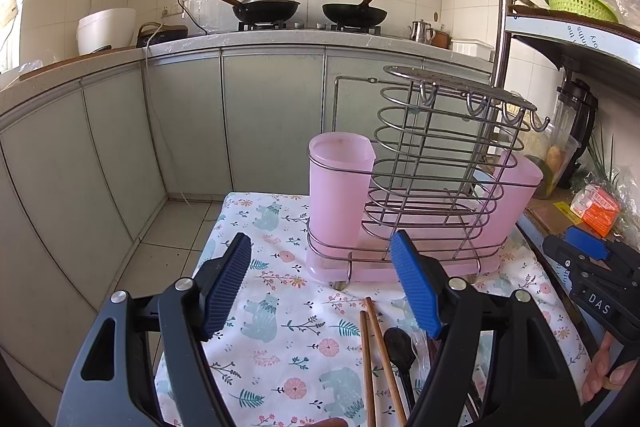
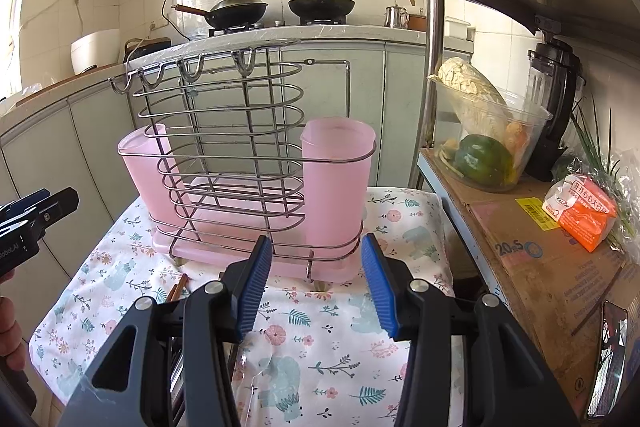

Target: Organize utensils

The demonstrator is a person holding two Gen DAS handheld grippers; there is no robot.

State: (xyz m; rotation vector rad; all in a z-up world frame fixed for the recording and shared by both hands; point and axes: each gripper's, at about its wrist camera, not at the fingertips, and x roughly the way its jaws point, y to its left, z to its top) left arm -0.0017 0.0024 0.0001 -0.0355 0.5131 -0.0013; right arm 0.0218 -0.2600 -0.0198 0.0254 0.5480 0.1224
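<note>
Your left tool stands wide, its two blue pads well apart with nothing between them, hovering over the bench with its floral cloth. Just below and to the right of that gap lie the utensils: a pair of wooden chopsticks side by side, and right beside them a black spoon, its bowl toward the rack. More utensils lie past the spoon, but your right-hand finger hides most of them, so you cannot tell what they are.

Straight ahead of the left tool, a little to its right, sits the wire utensil rack on a pink tray, with a pink cup at its near-left corner and a second pink cup at the far-right end. Both cups stand upright inside the wire frame.

Your right tool is also wide and holds nothing. Directly ahead of it stands the same rack, and the nearer pink cup sits just beyond the gap between the pads. The chopstick tips peek out to the left of its left finger, on the cloth in front of the tray. To the right of this tool is a shelf lined with cardboard.
</note>
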